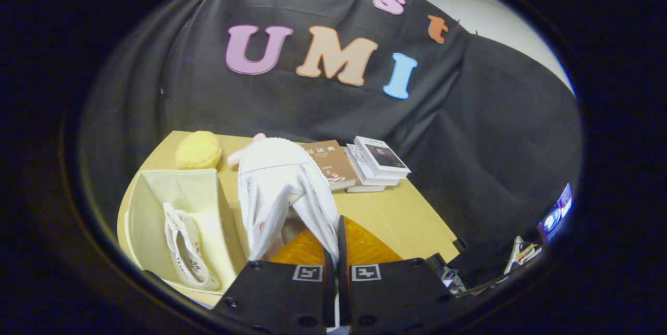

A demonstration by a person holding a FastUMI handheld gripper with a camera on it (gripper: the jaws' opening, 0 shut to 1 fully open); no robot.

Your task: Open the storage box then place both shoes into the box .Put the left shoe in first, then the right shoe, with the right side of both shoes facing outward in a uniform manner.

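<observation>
Black cloth backs the tan bench [396, 215]; the jaws [336, 251] are pressed together, pinching the white right shoe [281, 184], which hangs lengthwise ahead. The open storage box [156, 189], left shoe [187, 251] inside, lies at ten o'clock

White shoe [284, 189] raised beside open box [177, 189], other shoe [187, 254] inside

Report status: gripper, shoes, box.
Gripper shut on second shoe, held up beside the open storage box. First shoe already inside. Nothing in the way.
</observation>
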